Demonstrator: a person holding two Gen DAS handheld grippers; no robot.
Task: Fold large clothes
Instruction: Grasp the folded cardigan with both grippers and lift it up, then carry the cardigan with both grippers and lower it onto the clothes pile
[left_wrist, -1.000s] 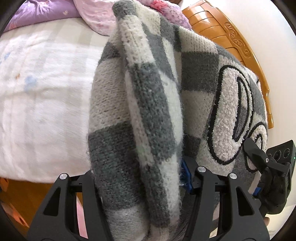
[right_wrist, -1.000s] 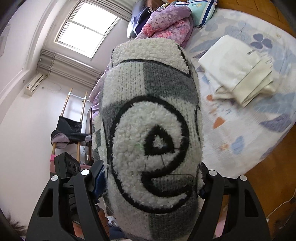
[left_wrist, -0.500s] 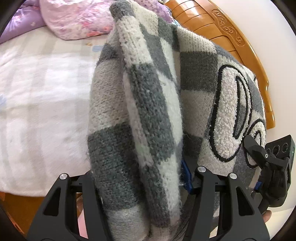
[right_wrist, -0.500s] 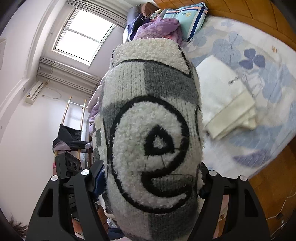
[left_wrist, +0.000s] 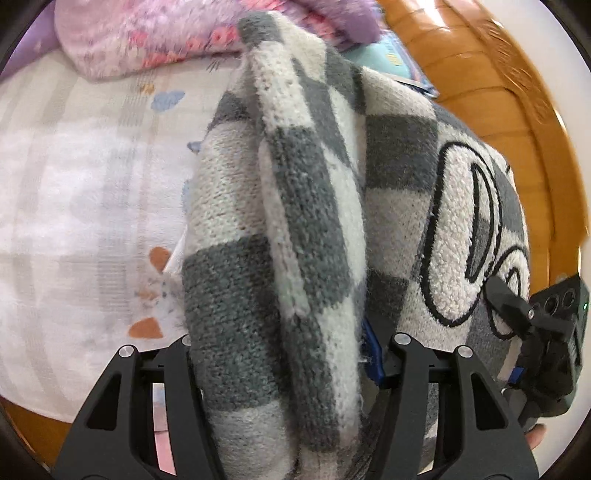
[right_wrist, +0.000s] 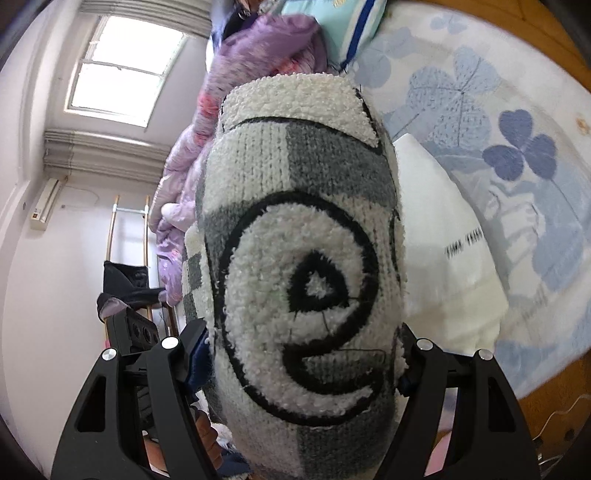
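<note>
Left wrist view: the left hand-held gripper was clamped on a thick bundle of the sweater, a grey-and-white checked knit that filled the gap between its fingers and hung over the bed. A pink quilt lay at the far end, beside the wooden headboard. The right hand-held gripper showed at the right edge, gripping the same sweater near its fuzzy lettering.

Right wrist view: the right hand-held gripper held the folded sweater between its fingers, the looped "e" patch facing the camera. Below and to the right lay a folded white garment on the clover-print sheet of the bed. The left hand-held gripper sat close on the left, also on the knit.

Judged from this, the sweater was being carried to be set down. Done well, both grips should stay firm and level so the fold does not slip, and the bundle should land on bare sheet beside the white garment, not on it, before either gripper lets go.
</note>
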